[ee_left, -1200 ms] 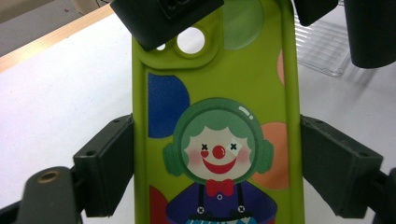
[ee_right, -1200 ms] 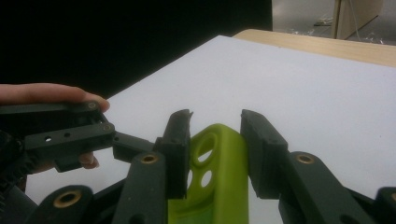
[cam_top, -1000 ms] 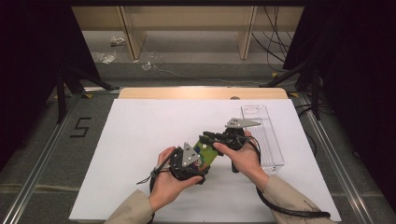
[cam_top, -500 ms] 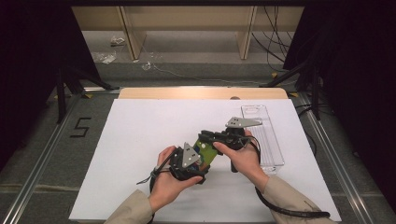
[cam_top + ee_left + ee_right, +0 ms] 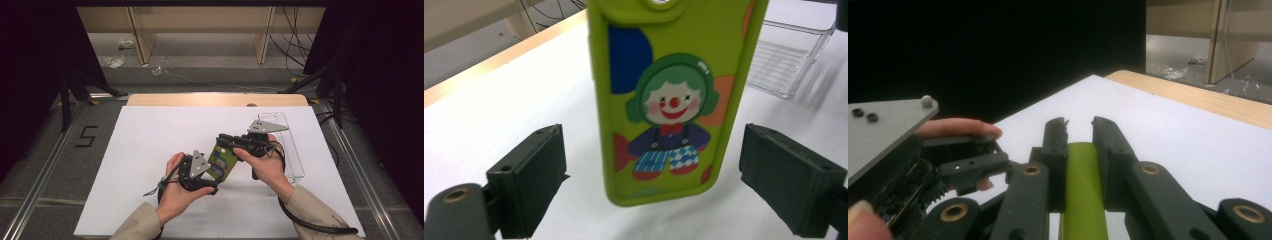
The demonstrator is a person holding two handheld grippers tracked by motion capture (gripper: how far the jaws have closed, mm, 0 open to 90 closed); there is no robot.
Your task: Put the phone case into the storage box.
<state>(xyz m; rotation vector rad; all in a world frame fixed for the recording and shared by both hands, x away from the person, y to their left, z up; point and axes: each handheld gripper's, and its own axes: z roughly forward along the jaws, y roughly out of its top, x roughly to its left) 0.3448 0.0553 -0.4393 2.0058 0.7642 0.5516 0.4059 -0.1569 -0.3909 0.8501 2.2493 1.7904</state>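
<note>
**Handoff: phone case goes left to right**

Right gripper (image 5: 1079, 125) jaws have just been closing and now clamp the green clown phone case (image 5: 672, 100) by its edge. Left gripper (image 5: 664, 175) jaws have just been opening; pads (image 5: 531, 175) stand clear either side. Case is up off the table (image 5: 150, 145), centre, clear tray (image 5: 292, 150) at 3 o'clock. Left can back off, I'd say.
</note>
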